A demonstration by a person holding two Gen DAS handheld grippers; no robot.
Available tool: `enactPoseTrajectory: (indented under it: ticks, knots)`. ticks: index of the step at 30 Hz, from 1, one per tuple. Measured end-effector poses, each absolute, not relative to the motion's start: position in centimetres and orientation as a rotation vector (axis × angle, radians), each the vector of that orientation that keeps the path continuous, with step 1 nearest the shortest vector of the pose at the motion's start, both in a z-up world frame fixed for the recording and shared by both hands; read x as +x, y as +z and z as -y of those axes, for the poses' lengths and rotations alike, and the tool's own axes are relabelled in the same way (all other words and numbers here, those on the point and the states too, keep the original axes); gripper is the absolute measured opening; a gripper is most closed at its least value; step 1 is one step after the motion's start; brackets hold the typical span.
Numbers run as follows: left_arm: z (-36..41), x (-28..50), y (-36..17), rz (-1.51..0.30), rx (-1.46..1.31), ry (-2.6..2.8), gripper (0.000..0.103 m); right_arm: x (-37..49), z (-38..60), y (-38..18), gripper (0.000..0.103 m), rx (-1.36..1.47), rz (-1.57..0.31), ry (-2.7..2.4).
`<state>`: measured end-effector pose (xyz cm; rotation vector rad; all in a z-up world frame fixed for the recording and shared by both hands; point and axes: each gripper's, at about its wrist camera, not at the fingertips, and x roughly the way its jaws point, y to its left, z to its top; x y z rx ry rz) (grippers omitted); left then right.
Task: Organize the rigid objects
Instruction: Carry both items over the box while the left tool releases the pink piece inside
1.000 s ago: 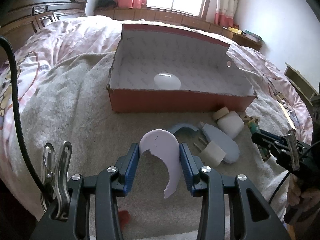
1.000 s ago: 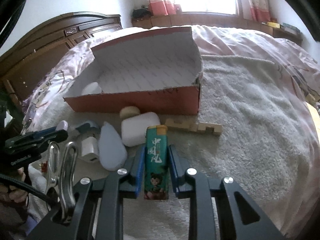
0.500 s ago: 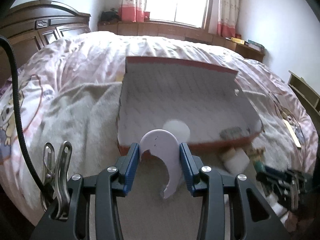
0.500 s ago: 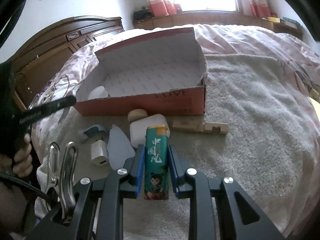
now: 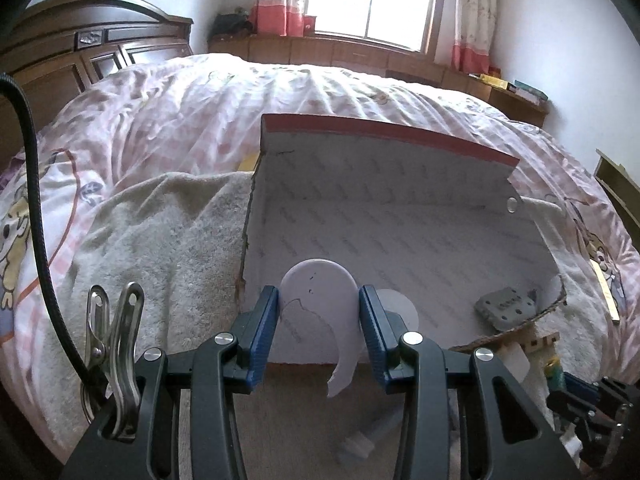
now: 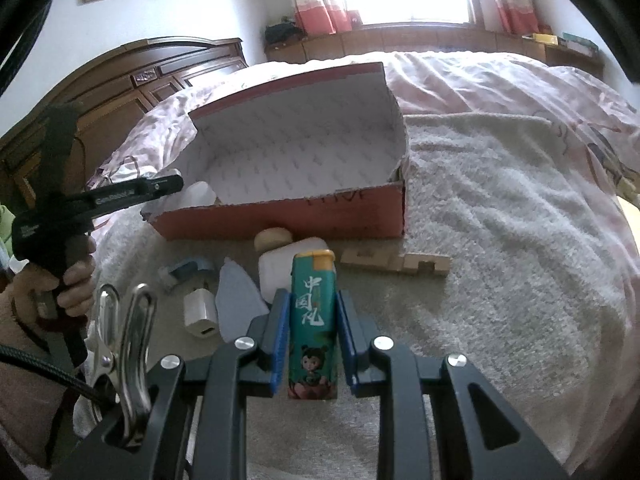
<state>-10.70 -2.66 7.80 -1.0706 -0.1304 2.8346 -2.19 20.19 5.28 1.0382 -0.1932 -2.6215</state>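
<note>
My left gripper (image 5: 318,320) is shut on a pale lilac curved plastic piece (image 5: 320,292) and hangs over the near edge of the red cardboard box (image 5: 384,130). Inside the box lie a white oval object (image 5: 402,308) and a grey block with holes (image 5: 506,306). My right gripper (image 6: 312,320) is shut on a green lighter (image 6: 314,312), held upright above the towel in front of the box (image 6: 280,220). In the right wrist view the left gripper (image 6: 176,184) reaches over the box's left corner.
On the beige towel (image 6: 500,240) before the box lie a white bottle with a tan cap (image 6: 280,264), a pale blue piece (image 6: 236,300), a white charger plug (image 6: 200,312), a small blue-and-white item (image 6: 188,270) and a wooden puzzle piece (image 6: 396,262). A pink quilt surrounds the towel.
The left gripper has carried the lilac piece forward and up, from above the loose items to the box's near edge. The right gripper with the lighter has stayed put.
</note>
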Motion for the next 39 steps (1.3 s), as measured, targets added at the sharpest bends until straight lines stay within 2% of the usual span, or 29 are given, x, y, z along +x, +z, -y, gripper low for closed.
enactPoseTrajectory:
  ticks: [21, 29, 39]
  knots:
    - [2.5, -12.8, 7.5, 0.121, -1.071, 2.795, 0.042, -6.0, -19.8, 8.1, 0.024, 1.004, 0.194, -2.614]
    - [2.4, -13.4, 7.3, 0.105, -1.08, 2.791, 0.042, -9.9, -19.9, 10.8, 0.024, 0.955, 0.176, -2.617]
    - [2.4, -14.4, 7.5, 0.096, -1.078, 2.787, 0.042, -15.5, -20.9, 10.5, 0.024, 1.022, 0.269, -2.571]
